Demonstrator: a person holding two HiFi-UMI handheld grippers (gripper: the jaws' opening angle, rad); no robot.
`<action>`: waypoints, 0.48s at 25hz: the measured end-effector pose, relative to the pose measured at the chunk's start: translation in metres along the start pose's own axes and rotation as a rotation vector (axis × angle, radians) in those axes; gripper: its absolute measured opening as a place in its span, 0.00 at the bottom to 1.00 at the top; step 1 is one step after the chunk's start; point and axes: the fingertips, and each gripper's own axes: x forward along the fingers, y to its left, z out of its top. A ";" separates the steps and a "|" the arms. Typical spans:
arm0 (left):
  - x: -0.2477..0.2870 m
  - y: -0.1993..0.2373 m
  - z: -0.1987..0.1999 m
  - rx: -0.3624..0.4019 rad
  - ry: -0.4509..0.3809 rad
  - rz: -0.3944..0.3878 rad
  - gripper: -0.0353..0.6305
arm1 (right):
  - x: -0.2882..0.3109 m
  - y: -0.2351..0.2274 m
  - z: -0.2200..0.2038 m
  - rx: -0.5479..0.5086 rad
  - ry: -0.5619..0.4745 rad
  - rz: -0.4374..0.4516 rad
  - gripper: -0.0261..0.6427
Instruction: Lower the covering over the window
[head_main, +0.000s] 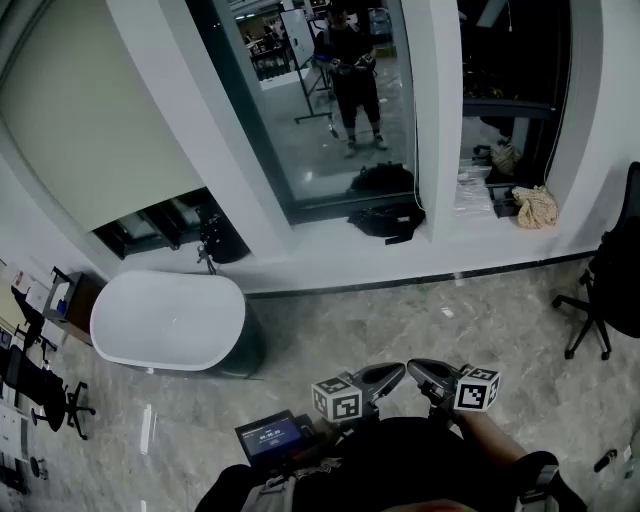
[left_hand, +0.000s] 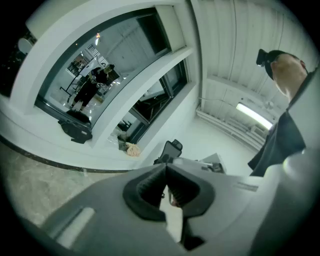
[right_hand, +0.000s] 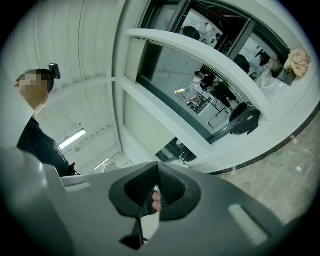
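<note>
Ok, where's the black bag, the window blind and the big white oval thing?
black bag (head_main: 386, 220), head view, its middle
window blind (head_main: 90, 120), head view, middle of its pale sheet
white oval thing (head_main: 165, 318), head view, its flat top

Window covering, probably a blind, top out of view.

Open stone floor ahead up to the low sill, white oval table standing close under the part-lowered blind (it bars a straight reach there), black bag on the sill, office chair at right.
</note>
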 end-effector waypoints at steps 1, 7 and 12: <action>0.000 0.001 0.001 0.000 0.001 0.001 0.06 | 0.000 -0.001 0.001 0.002 -0.002 -0.002 0.05; 0.001 0.001 0.000 0.000 0.000 0.004 0.06 | -0.001 0.000 0.002 -0.002 0.002 -0.011 0.05; 0.003 0.001 0.000 0.000 0.000 0.008 0.06 | -0.002 -0.002 0.001 -0.005 0.002 -0.004 0.05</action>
